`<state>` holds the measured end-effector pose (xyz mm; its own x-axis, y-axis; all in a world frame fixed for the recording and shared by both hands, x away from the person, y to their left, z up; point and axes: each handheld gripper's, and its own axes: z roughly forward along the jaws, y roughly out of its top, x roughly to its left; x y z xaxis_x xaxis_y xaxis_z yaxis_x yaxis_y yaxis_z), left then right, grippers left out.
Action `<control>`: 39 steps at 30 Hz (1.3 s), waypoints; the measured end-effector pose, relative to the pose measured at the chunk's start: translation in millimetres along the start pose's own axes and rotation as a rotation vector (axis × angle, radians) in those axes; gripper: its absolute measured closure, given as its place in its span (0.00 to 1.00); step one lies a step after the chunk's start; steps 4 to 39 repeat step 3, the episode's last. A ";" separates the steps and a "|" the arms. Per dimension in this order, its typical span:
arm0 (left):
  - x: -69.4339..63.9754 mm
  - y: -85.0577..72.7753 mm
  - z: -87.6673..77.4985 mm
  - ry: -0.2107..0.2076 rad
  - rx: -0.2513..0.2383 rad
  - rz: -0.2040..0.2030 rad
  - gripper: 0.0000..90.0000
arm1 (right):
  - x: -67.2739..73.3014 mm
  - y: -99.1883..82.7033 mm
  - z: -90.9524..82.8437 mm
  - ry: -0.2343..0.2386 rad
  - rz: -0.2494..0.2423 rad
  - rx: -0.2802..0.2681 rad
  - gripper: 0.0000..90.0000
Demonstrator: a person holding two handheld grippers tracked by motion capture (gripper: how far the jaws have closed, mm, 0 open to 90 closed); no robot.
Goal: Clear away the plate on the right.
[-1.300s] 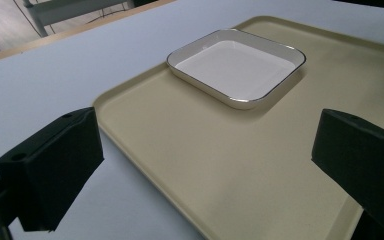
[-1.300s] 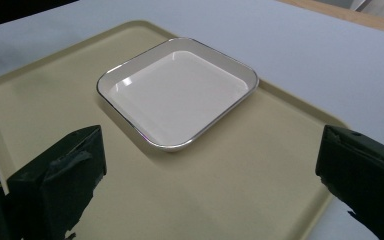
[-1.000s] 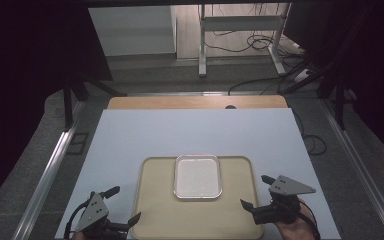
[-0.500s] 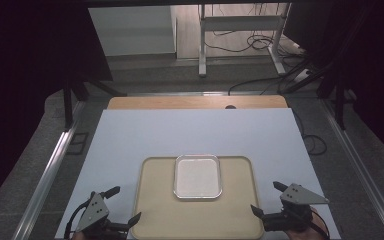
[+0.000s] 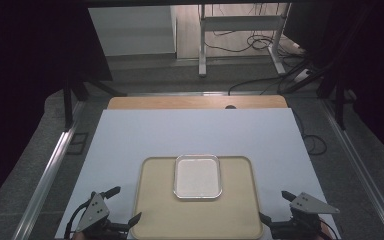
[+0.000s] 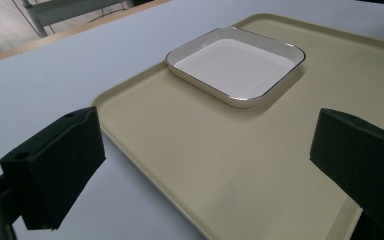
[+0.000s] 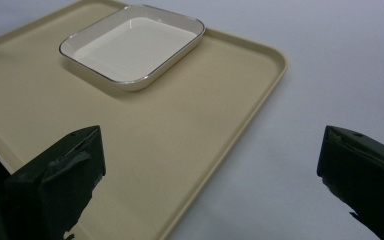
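Nearest, left gripper (image 5: 121,205) and right gripper (image 5: 276,208) poised at the near corners of the beige tray (image 5: 230,220), jaws wide and holding nothing. Farther in, square white dish (image 5: 197,176) sitting on the tray's far half. Likely stiff, light, slick plastic under a breakable dish; best pinched level at the side rims.

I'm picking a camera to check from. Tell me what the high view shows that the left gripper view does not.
High view alone: the whole light blue table top, its wooden far edge, the floor with cables, and both tools from above, left tool and right tool, flanking the tray.

Left gripper view alone: a close look along its own open jaws, astride the tray's near left rim, and the dish's thin dark rim line.

Both: the beige tray with the white square dish on it.
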<state>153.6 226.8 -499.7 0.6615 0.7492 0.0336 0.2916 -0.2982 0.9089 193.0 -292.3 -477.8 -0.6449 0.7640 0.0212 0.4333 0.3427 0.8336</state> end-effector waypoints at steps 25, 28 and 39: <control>-0.1 0.6 0.8 0.000 0.003 0.003 0.01 | 1.1 0.1 1.9 -0.004 -0.017 0.015 0.00; -0.1 0.6 0.8 0.000 0.003 0.003 0.01 | 1.1 0.1 1.9 -0.004 -0.017 0.015 0.00; -0.1 0.6 0.8 0.000 0.003 0.003 0.01 | 1.1 0.1 1.9 -0.004 -0.017 0.015 0.00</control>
